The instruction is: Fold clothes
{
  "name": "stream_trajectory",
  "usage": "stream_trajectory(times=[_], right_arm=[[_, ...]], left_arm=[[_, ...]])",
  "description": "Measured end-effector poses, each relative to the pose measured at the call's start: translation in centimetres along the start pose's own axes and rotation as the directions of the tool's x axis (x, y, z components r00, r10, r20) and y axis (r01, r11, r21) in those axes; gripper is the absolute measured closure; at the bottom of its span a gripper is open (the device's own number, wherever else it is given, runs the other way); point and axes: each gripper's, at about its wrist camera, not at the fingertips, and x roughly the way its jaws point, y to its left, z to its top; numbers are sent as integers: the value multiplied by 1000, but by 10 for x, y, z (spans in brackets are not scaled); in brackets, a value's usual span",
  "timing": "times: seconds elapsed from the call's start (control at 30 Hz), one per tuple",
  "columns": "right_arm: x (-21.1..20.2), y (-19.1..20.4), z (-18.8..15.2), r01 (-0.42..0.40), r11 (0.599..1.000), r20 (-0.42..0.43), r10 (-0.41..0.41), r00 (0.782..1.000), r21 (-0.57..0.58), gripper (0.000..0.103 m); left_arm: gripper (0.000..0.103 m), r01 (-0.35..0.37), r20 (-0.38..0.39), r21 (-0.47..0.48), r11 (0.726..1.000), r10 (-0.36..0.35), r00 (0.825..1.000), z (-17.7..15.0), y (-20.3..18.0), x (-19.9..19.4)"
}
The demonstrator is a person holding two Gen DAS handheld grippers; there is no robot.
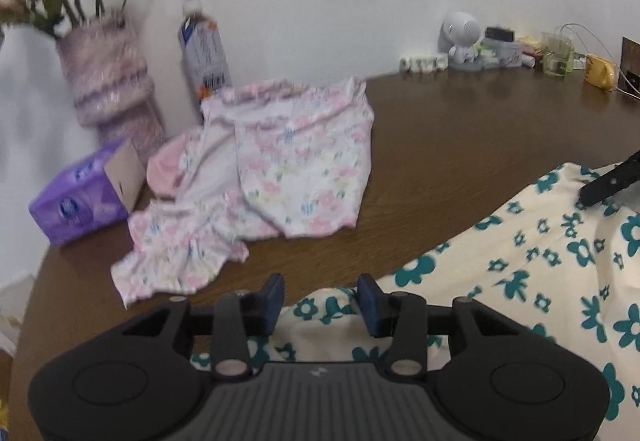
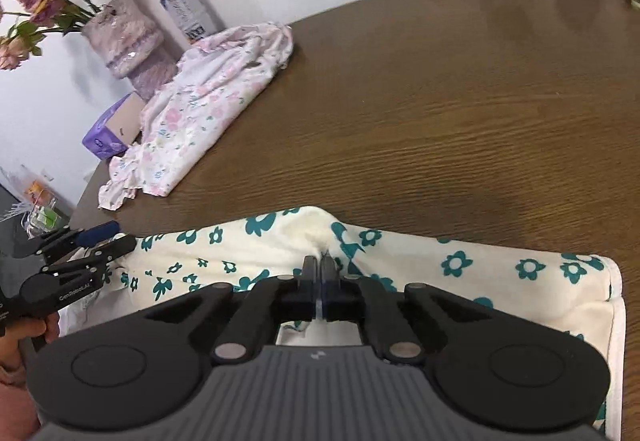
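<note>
A cream cloth with teal flowers point(image 1: 520, 261) point(image 2: 480, 261) lies spread at the near edge of the brown wooden table point(image 1: 480, 129) point(image 2: 440, 101). My right gripper point(image 2: 319, 261) is shut on a puckered fold near the cloth's far edge; one of its black fingers point(image 1: 608, 183) shows at the right of the left wrist view. My left gripper point(image 1: 322, 299) point(image 2: 110, 237) stands open at the cloth's left end, with a bunched corner lying between its blue pads. A crumpled pink floral garment point(image 1: 304, 169) point(image 2: 200, 101) lies farther back on the left.
Along the wall on the left stand a purple vase of flowers point(image 1: 108, 81), a bottle point(image 1: 204, 53) and a purple tissue box point(image 1: 80, 197). A white figurine point(image 1: 460, 37) and small clutter sit at the back right. Bare wood lies between the two garments.
</note>
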Motion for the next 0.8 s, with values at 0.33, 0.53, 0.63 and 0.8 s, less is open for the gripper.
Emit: stream_trajectory(times=[0.33,0.53,0.63,0.8], right_arm=[[4,-6,7,-26,996,37,23,999,85,76],[9,-2,10,55,998,43,-57,997,44,100],[9,7,10,100,995,44,-99,994,-26,101],[10,14,11,133,985,31,-131,991,-107,100]], left_arm=[[61,-16,-30,-18,1000,15,999,-5,0,9],[61,-18,-43,-52,998,16,999,-6,3,10],[61,-25,-43,-63,998,23,999,-6,3,10],[62,-3,-7,-91,996,3,1000,-4,3,0]])
